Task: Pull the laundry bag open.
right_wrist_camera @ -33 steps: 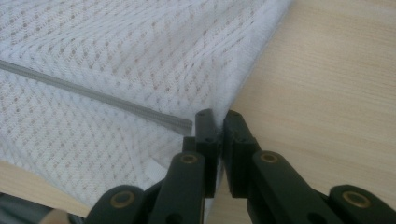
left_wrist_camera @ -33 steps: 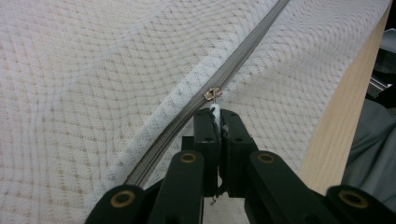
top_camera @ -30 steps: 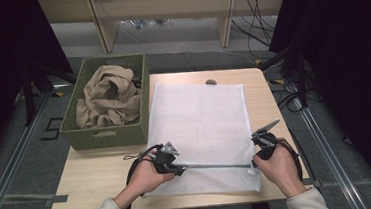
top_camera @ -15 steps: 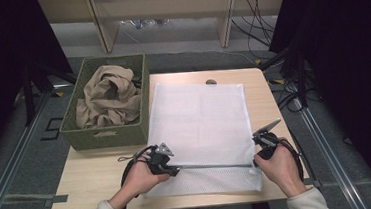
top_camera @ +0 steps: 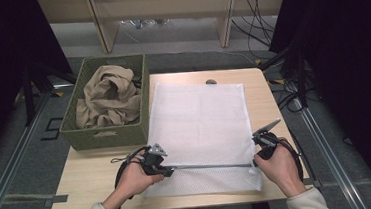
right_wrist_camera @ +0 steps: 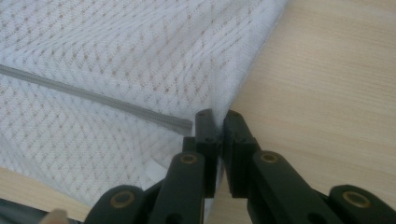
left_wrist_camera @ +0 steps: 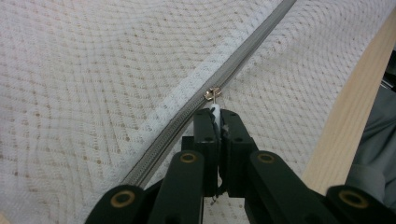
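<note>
The mesh bag (top_camera: 203,128) lies flat over the middle of the worktop (top_camera: 89,177), so nothing rises there. The basket (top_camera: 108,133) of cloth (top_camera: 107,95) stands off the left edge, its wall touching the bag's side. Bare wood lies open at the front left and along the right edge.

Table (top_camera: 94,184) was evenly lit from overhead; surroundings at 3 and 9 o'clock were dark. Close views were soft.

White diamond-mesh laundry bag (top_camera: 200,128), grey zipper (left_wrist_camera: 243,63), green basket (top_camera: 106,135), tan cloth (top_camera: 107,95)
</note>
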`<state>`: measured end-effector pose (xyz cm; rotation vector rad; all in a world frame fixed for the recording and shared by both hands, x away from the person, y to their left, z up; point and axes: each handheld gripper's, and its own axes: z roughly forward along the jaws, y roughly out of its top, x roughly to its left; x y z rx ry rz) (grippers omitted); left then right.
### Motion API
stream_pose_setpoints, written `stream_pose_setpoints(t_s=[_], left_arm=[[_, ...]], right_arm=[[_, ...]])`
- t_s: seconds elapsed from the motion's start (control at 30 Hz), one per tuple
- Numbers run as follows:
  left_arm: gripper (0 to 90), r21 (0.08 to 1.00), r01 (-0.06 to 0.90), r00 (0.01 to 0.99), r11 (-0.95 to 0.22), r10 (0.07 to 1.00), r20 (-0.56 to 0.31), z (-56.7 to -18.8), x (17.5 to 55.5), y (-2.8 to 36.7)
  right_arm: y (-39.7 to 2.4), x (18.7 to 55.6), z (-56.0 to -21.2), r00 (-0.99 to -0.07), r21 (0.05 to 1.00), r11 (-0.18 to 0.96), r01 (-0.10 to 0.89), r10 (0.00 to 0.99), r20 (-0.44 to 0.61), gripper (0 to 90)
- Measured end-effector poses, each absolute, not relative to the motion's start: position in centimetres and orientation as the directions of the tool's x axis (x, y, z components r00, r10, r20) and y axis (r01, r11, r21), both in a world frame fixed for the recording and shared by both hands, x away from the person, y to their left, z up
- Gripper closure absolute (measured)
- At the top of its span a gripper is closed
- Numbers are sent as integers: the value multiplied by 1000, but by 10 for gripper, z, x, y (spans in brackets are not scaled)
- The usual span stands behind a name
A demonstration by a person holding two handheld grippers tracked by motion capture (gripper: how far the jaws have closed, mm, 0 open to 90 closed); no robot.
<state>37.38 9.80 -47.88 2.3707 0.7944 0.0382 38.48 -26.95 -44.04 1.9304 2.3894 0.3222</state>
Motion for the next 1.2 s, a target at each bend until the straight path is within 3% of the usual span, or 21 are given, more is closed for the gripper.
stream_pose_setpoints(t_s=[0.3, 0.53, 0.7, 1.1, 1.2], left_arm=[[866, 594, 559, 795, -579, 578, -185, -479, 371, 101], [866, 575, 536, 817, -618, 550, -171, -478, 372, 106], [866, 559, 535, 815, -634, 561, -144, -478, 371, 108], [866, 562, 550, 804, -618, 573, -158, -479, 370, 117], [866, 552, 554, 802, -623, 576, -155, -479, 370, 120]], right_arm=[[-269, 384, -440, -209, 186, 189, 964, 973, 97, 866], [-266, 384, -439, -193, 181, 173, 968, 976, 100, 865], [-269, 386, -442, -231, 195, 212, 958, 969, 82, 865], [-268, 385, -440, -186, 175, 167, 970, 978, 96, 865], [-269, 386, -441, -220, 193, 201, 960, 972, 82, 865]])
